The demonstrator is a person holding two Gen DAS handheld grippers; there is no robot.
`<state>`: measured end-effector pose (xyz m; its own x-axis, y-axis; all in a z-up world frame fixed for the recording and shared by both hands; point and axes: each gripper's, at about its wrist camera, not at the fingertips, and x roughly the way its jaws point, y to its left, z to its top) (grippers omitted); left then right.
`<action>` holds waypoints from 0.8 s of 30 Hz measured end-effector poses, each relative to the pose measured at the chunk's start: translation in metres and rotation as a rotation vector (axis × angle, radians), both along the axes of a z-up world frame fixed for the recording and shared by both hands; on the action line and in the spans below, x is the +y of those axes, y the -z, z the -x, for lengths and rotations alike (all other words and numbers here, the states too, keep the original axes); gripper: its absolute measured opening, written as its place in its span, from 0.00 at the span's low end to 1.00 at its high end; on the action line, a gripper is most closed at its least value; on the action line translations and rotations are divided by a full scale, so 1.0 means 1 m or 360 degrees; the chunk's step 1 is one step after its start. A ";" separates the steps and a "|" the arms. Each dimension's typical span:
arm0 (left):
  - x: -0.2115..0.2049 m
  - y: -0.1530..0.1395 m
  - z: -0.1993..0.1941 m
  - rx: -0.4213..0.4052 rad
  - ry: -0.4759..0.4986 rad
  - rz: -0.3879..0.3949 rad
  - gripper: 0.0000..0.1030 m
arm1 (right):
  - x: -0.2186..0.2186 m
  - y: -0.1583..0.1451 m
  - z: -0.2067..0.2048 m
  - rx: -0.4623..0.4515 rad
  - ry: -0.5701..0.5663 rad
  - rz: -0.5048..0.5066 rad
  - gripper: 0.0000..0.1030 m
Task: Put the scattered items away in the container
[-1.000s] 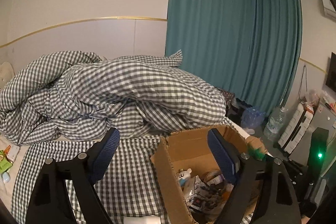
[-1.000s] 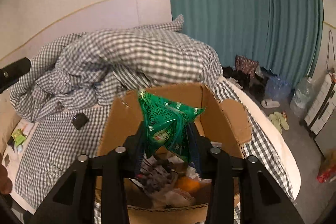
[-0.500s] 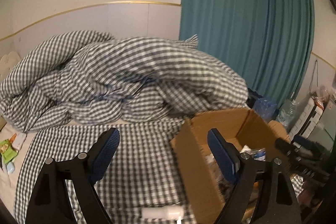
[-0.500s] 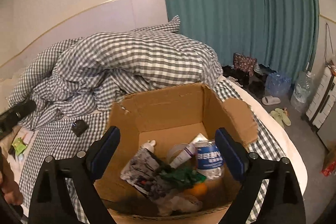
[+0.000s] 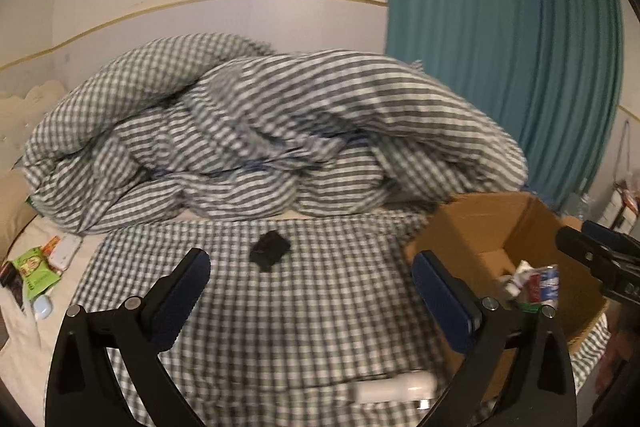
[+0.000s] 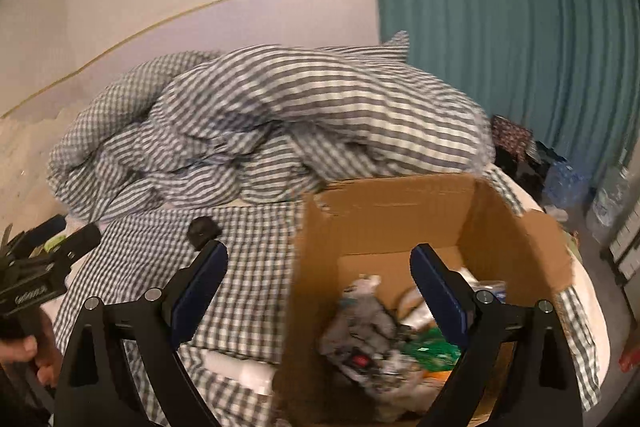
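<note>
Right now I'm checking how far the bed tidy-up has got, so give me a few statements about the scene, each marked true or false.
1. The right gripper holds a green packet. False: nothing is between its fingers; a green packet lies in the cardboard box.
2. A small black object lies on the checked sheet. True.
3. The box is empty. False: it holds several items.
4. The left gripper is empty, its jaws opening. True.
5. The curtain is red. False: it is teal.
</note>
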<state>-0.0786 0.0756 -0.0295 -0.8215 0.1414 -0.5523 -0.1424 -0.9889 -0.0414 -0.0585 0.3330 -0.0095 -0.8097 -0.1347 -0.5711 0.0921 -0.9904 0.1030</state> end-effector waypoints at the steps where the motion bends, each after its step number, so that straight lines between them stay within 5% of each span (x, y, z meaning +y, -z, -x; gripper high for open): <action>1: -0.009 0.002 0.003 -0.0016 -0.0028 -0.0003 1.00 | -0.008 0.000 0.002 -0.0001 -0.0027 -0.0005 0.90; 11: -0.068 0.022 0.024 -0.0079 -0.0128 -0.0106 1.00 | -0.097 0.028 0.019 -0.0164 -0.0428 -0.0193 0.90; 24: -0.091 0.050 0.059 -0.0142 -0.0073 -0.0032 1.00 | -0.159 0.136 0.017 -0.0767 -0.0947 -0.0623 0.90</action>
<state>-0.1380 -0.0156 -0.0794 -0.7752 0.1163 -0.6209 -0.0916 -0.9932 -0.0716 -0.0759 0.1740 -0.1453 -0.3236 -0.1816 -0.9286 0.6415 -0.7635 -0.0743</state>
